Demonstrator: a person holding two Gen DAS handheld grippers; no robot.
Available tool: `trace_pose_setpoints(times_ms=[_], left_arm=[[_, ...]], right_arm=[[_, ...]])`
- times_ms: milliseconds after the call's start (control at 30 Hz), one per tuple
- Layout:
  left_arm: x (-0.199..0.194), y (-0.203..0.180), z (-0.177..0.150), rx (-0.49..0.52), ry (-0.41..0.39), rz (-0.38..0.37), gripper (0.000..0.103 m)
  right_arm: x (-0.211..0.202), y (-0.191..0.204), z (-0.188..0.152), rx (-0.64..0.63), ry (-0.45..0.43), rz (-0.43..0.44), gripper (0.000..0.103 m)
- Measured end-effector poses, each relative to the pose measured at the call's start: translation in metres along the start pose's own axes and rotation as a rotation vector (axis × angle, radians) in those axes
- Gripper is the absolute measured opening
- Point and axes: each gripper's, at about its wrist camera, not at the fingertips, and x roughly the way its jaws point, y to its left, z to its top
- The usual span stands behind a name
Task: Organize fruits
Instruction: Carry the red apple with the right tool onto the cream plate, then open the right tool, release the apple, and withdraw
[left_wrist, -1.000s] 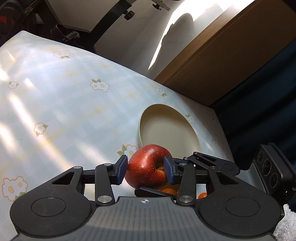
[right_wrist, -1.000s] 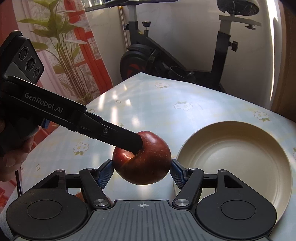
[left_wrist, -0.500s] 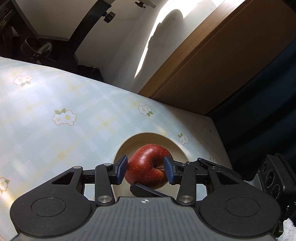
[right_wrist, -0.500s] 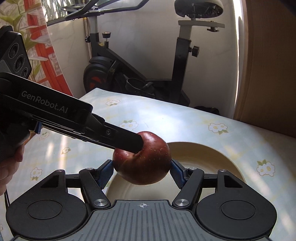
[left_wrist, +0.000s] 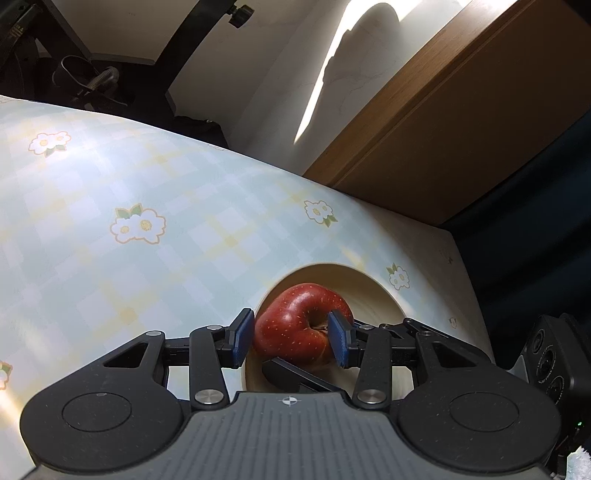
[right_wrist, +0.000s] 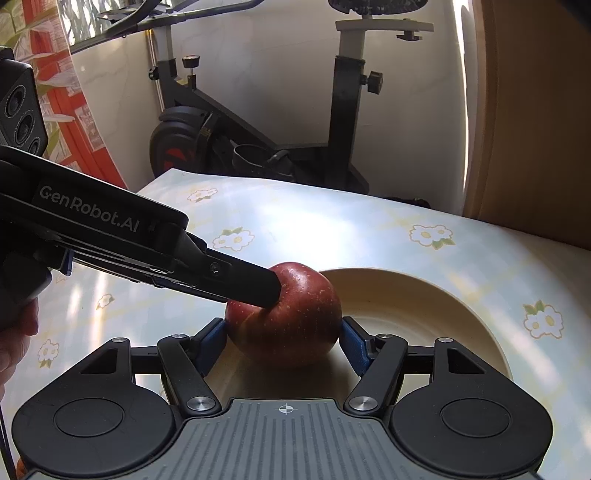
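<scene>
The red apple sits over the near left part of the cream plate, and both grippers are on it at once. The right gripper clamps the apple across its widest part, one blue pad pressed on each side. The left gripper comes in from the plate's left; its jaws are closed on the apple's upper part, one finger pushed into the stem hollow and the other blue pad against the outer skin. Whether the apple's underside touches the plate or hangs just above it is hard to tell, since the gripper bodies hide that spot. The plate rests on a table with a pale checked, flowered cloth. Beyond the plate, past the table's far edge, stands an exercise bike.
</scene>
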Motion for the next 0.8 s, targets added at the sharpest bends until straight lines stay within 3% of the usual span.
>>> trace_pose_setpoints(times_ms=[533, 800], left_arm=[[-0.053, 0.005, -0.010, 0.009, -0.103, 0.106, 0.047], [-0.101, 0.006, -0.029, 0.047, -0.185, 0.214, 0.050]], right_arm=[[-0.043, 0.010, 0.003, -0.026, -0.048, -0.018, 0.068], [-0.086, 0.012, -0.010, -0.019, -0.098, -0.038, 0.068]])
